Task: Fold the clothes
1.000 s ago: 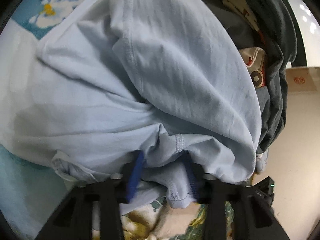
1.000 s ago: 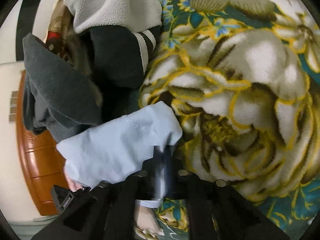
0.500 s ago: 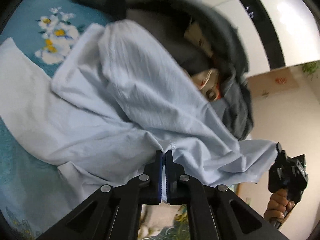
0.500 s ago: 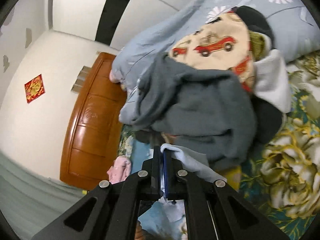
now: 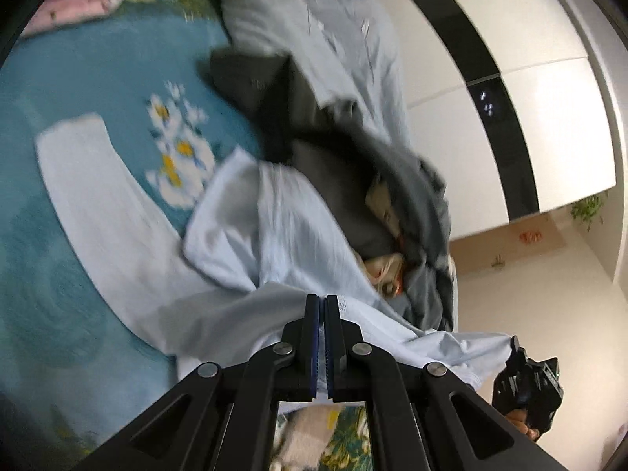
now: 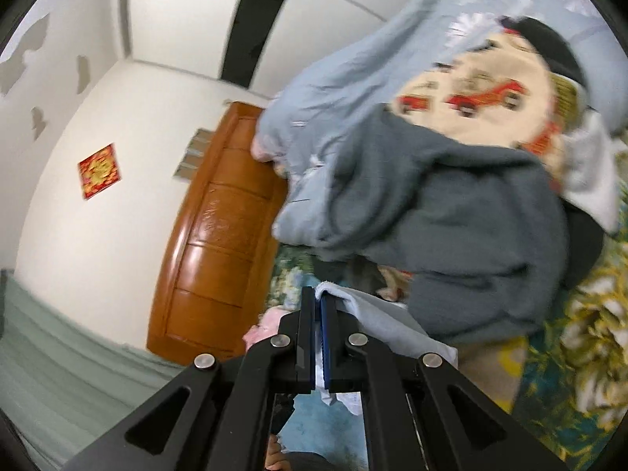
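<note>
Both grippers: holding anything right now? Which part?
Both are shut on the light blue garment. The left gripper pinches a bunched stitched edge; the right gripper clamps another edge. Which part of the garment cannot be told.

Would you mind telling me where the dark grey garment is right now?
In the right wrist view the dark grey garment lies right of centre on the clothes pile, below the car-print fabric and just beyond the right gripper.

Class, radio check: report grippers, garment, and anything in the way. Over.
Left gripper and right gripper both shut on light blue shirt. Shirt stretched between them, partly draped on blanket. Clothes pile crowds close behind.
</note>
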Demonstrator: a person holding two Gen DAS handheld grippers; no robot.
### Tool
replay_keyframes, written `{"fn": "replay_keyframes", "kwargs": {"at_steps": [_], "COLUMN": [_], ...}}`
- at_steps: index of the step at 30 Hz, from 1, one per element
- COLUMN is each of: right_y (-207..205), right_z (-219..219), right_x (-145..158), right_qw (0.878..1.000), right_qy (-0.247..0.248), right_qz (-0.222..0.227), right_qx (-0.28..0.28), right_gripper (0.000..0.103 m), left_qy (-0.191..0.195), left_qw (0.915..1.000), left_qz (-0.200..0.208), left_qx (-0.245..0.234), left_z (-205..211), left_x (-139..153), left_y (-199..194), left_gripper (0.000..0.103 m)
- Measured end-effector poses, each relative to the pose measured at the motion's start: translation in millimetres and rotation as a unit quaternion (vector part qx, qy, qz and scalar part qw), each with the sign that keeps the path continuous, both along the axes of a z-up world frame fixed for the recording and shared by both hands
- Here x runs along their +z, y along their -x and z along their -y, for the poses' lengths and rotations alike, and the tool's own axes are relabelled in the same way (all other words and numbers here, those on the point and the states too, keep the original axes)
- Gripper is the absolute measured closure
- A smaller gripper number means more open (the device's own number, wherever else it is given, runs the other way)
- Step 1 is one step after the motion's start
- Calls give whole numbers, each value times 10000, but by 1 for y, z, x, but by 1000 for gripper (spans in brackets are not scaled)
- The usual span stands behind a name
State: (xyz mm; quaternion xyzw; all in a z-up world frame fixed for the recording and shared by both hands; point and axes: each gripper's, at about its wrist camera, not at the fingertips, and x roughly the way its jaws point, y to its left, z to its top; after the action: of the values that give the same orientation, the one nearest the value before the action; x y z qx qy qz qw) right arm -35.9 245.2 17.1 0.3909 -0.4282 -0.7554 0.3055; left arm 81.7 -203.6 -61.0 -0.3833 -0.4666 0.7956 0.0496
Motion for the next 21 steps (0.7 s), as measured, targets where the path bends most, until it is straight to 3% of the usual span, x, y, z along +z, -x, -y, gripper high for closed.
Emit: {"fn": "replay_keyframes", "kwargs": {"at_steps": [3, 8, 14, 17, 21], "right_y": [15, 33, 27, 13, -6], "right_z": [25, 74, 116, 116, 98], "right_x": [25, 93, 170, 184, 179], "right_qw": [9989, 9886, 9662, 9610, 9660], "right_qy": [218, 584, 949, 1030, 937], "right_qz": [-351, -1225, -2228, -2432, -2346], "right_qx": [236, 647, 878, 825, 555], "right_gripper": [101, 101, 101, 101, 101], "left_qy": [213, 656, 1393, 1590, 1760], "left_qw": [9989, 9918, 9684, 9619, 9561], "left_qz": [-350, -943, -1871, -2052, -2225], "left_qx": [233, 564, 885, 854, 738], "left_z": [21, 46, 69, 63, 50], "left_x": [32, 93, 191, 206, 217], "left_y": [-12, -25, -71, -95, -126], "left_gripper": [101, 101, 101, 101, 101]}}
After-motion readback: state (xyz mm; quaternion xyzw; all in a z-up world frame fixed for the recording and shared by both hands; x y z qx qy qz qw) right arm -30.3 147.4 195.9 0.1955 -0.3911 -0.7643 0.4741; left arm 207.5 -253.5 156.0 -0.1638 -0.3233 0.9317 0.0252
